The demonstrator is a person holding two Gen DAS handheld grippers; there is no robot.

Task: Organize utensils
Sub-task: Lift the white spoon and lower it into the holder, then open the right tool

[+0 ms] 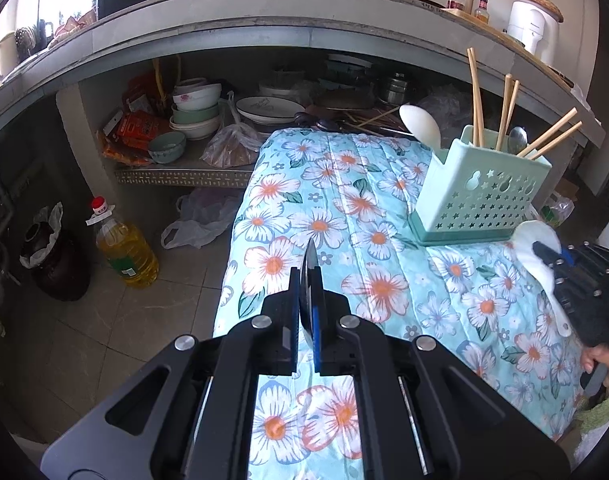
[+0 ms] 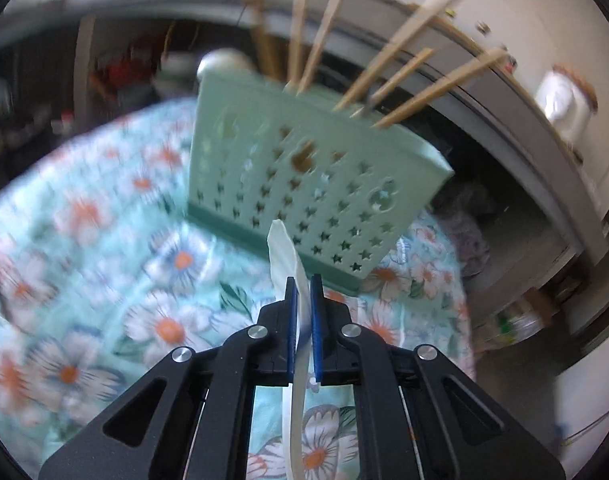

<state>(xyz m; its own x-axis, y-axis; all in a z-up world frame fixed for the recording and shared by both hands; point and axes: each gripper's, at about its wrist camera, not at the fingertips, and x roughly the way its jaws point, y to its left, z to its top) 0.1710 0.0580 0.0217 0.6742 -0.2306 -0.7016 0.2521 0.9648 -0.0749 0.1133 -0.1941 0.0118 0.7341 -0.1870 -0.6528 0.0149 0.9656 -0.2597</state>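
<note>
No legible text or labels.

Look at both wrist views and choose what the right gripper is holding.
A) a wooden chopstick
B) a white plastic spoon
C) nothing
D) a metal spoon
B: in the right wrist view the right gripper is closed on a white plastic spoon, in front of the pale green perforated utensil holder on the floral cloth.
</note>
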